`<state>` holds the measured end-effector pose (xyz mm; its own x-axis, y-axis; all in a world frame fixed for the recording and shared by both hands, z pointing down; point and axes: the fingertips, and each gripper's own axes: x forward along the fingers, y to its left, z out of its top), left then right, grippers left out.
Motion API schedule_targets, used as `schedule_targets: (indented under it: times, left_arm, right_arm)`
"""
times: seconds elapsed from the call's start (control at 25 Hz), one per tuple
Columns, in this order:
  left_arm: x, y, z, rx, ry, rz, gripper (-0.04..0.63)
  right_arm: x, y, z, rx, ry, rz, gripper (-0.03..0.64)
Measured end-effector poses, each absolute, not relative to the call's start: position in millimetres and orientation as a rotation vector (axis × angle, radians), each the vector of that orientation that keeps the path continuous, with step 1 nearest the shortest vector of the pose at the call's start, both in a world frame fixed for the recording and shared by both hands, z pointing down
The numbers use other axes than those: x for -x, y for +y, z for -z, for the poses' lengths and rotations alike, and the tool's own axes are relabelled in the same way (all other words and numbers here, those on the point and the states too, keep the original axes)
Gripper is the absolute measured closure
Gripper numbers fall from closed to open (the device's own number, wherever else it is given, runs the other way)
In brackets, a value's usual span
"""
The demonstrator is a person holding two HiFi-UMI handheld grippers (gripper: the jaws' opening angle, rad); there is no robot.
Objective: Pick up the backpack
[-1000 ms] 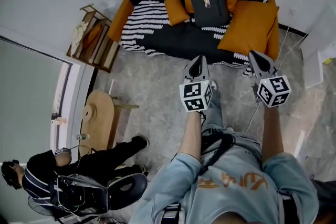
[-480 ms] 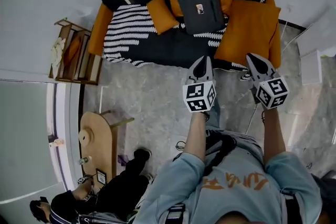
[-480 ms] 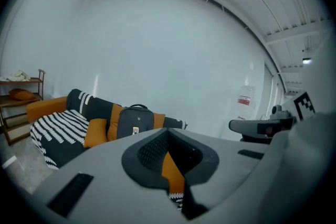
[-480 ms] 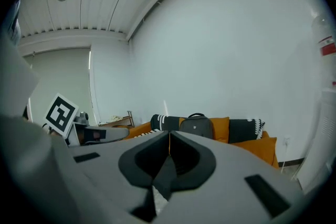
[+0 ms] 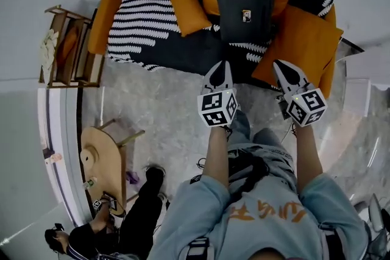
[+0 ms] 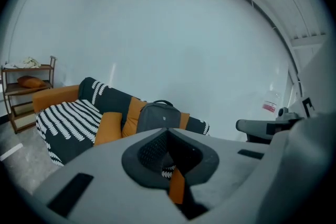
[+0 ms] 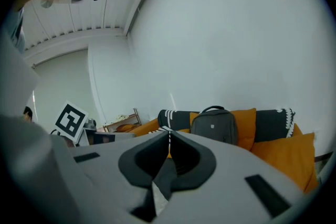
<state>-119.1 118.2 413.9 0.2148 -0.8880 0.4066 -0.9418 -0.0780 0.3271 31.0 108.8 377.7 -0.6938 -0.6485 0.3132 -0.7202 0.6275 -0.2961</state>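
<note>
A dark grey backpack (image 5: 245,4) stands upright against the orange back cushion of a sofa (image 5: 152,27); it also shows in the left gripper view (image 6: 157,115) and the right gripper view (image 7: 214,124). My left gripper (image 5: 220,65) is shut and empty, held over the sofa's front edge, short of the backpack and a little to its left. My right gripper (image 5: 282,65) is shut and empty too, over the orange cushion (image 5: 301,39) to the backpack's right. Neither touches the bag.
The sofa has a black-and-white striped throw (image 5: 143,15) and a small orange pillow (image 5: 187,9). A wooden shelf (image 5: 64,49) stands to its left, a round wooden table (image 5: 100,158) nearer. Another person (image 5: 116,228) sits at lower left. A white wall is behind the sofa.
Both grippers have come closer to the sofa, which now fills more of the head view. The backpack looks larger and nearer. Both stay shut.
</note>
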Motion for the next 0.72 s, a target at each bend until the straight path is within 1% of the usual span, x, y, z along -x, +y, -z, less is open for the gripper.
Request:
schedule_targets:
  times: [0.24,0.4,0.72]
  left_arm:
    - [87,79,-447,-1.980,-1.604,-0.195,0.580]
    - [67,53,-461,-1.986,-1.582,-0.258,0.580]
    - [73,-1,-477,-1.972,-1.623,-0.334,0.580]
  right_arm:
    - [-76,77,-422,-1.214,-2.565,-0.736,0.591]
    - [-87,48,-449,-1.199,-2.557,-0.818,0.591]
    - [-89,-15,-468,-1.146,-2.571,-0.802,0.591]
